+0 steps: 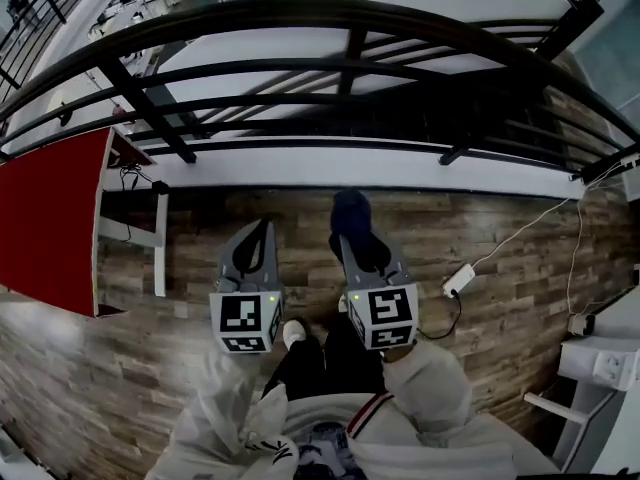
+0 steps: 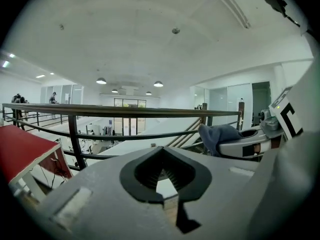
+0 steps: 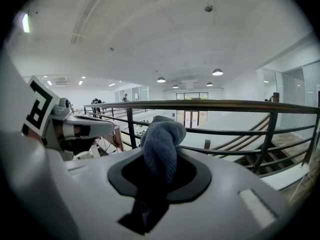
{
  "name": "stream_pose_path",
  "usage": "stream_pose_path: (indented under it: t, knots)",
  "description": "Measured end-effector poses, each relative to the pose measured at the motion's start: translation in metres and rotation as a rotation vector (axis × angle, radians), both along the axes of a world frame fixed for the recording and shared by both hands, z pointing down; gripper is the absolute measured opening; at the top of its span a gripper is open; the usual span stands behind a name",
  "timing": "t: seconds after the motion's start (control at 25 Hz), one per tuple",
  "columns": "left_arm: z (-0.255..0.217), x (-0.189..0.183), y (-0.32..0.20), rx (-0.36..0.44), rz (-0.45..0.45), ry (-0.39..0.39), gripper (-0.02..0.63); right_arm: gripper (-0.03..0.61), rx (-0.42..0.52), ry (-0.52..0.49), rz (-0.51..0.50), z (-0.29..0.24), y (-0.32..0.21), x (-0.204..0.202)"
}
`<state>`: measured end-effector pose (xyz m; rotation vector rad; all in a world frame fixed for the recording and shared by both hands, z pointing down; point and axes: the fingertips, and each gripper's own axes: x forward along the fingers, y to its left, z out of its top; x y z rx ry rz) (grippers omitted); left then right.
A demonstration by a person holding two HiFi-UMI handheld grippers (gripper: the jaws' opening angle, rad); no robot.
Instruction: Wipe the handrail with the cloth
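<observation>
Right gripper view, centre: right tongs [image 3: 160, 156] pinch a bunched blue-grey cloth [image 3: 161, 136]; left tongs [image 2: 161, 151] sit closed, empty.

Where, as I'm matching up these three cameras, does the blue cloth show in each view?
Head view: the blue cloth sits just above centre, at the tip of the right hand-held gripper.
Left gripper view: the cloth is right of centre, below the top rail.
Right gripper view: the cloth is at centre, pinched between the jaws.
Shared landmark: the dark handrail crosses all three views.
</observation>
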<state>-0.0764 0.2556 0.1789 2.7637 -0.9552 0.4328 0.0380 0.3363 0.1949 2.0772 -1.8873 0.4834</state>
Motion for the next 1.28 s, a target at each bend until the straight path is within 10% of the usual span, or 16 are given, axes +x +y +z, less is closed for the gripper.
stream_pose_path:
  t: [0.36,0.56,1.28]
  knots:
    - [-0.066,0.021,0.003,0.149,0.023,0.078,0.002,0.089,0.124,-0.004,-0.003,-0.056,0.012,0.011]
    - [-0.078,0.028,0.066,0.036,0.048,0.082,0.002,0.089,0.062,-0.027,-0.019,-0.079,0.075,0.011]
    - [-0.203,0.089,0.069,0.193,0.110,0.147,0.002,0.089,0.294,0.015,0.066,-0.206,0.061,0.062]
